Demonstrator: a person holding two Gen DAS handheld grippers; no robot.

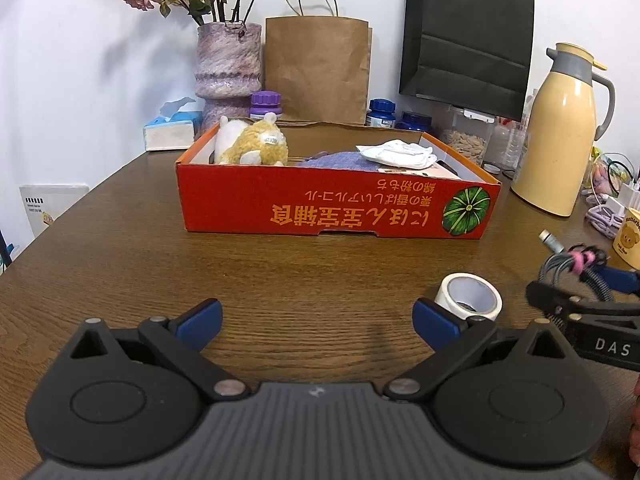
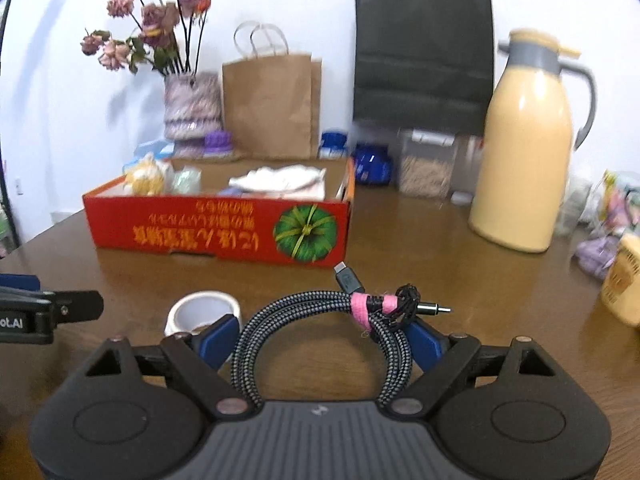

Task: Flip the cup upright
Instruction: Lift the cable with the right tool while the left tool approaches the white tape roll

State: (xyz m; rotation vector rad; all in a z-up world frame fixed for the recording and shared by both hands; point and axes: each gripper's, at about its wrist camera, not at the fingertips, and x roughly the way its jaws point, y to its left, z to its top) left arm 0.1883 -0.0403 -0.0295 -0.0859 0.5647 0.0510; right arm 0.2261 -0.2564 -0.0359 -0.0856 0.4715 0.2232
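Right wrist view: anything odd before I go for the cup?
Yes. A coiled braided grey cable with a pink tie sits between the open right gripper fingers, blocking a clean grasp. The yellow bear-print cup stands far right.

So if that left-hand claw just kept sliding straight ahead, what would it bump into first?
Probably the long side of the red cardboard box with orange lettering. The open left gripper points at it across bare brown wooden table. The white roll of tape sits just beside its right finger, likely missed.
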